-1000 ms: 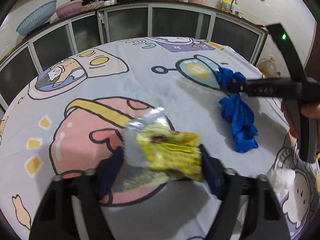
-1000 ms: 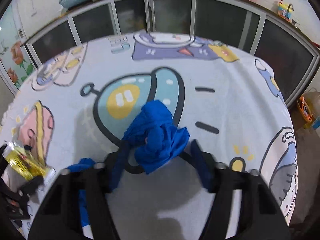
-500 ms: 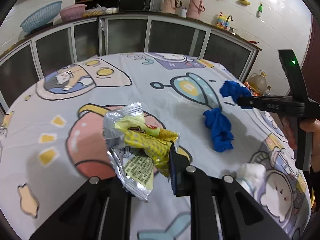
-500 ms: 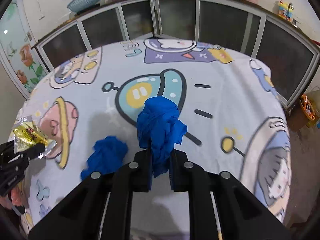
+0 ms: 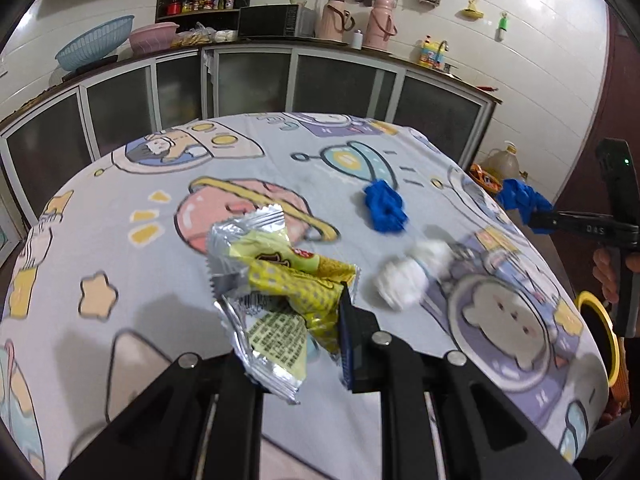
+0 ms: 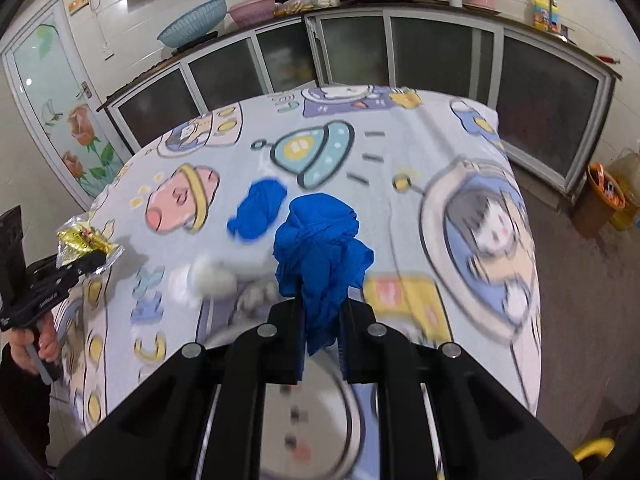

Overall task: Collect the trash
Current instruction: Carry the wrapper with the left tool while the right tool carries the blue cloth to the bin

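My left gripper (image 5: 296, 344) is shut on a yellow and silver snack wrapper (image 5: 276, 276) and holds it above the near part of the table; it also shows in the right wrist view (image 6: 86, 246). My right gripper (image 6: 322, 340) is shut on a crumpled blue glove (image 6: 322, 240), lifted off the table; it shows in the left wrist view (image 5: 522, 198) past the table's right edge. A second blue glove (image 5: 384, 208) (image 6: 258, 210) and a white tissue wad (image 5: 408, 276) (image 6: 212, 276) lie on the cartoon tablecloth (image 5: 120, 232).
An orange bin (image 6: 604, 200) with trash stands on the floor right of the table, next to an oil jug (image 5: 504, 164). Glass-front cabinets (image 5: 256, 80) run behind the table. A yellow-rimmed object (image 5: 600, 336) sits by the right edge.
Both grippers have risen and pulled back toward the near side with their loads. The right gripper with its glove has moved past the table's right edge.
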`<state>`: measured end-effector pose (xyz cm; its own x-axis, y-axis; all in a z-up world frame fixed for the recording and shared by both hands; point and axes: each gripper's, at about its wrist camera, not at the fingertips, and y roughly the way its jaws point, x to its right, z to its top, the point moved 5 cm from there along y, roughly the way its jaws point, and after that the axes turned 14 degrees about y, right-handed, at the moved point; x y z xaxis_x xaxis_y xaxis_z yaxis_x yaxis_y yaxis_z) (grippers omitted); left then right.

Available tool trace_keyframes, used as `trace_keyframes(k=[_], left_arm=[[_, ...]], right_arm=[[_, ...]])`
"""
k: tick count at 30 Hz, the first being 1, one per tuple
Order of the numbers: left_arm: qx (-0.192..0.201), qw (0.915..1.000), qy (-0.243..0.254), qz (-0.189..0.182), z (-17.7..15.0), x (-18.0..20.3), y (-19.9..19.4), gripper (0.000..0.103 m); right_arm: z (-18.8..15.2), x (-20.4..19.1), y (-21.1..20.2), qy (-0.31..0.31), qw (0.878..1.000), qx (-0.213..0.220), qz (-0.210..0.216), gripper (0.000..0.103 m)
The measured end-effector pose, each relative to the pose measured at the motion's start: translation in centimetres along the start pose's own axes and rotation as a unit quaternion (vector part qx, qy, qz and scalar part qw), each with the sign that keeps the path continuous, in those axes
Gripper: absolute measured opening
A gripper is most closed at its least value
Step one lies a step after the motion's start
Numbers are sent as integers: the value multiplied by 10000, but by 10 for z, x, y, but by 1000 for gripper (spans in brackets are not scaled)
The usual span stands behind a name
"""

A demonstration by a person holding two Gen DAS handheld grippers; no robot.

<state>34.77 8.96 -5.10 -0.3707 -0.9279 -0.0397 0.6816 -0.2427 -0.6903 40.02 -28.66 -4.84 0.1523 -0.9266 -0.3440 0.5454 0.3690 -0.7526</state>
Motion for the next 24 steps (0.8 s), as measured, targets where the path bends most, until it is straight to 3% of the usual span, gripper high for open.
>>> trace_keyframes(k=[10, 18, 24], left_arm=[[-60, 9988, 270, -394, -27, 79, -20, 13], [-3, 9948, 623, -811, -18, 151, -20, 13], [119, 9867, 999, -1273, 0, 217, -17, 13]], right_arm=[[-78, 58, -50, 469, 9988, 11, -127, 13], [-110, 95, -84, 833, 9963, 131, -191, 13], [-128, 114, -113, 949, 9948, 302, -229, 13]])
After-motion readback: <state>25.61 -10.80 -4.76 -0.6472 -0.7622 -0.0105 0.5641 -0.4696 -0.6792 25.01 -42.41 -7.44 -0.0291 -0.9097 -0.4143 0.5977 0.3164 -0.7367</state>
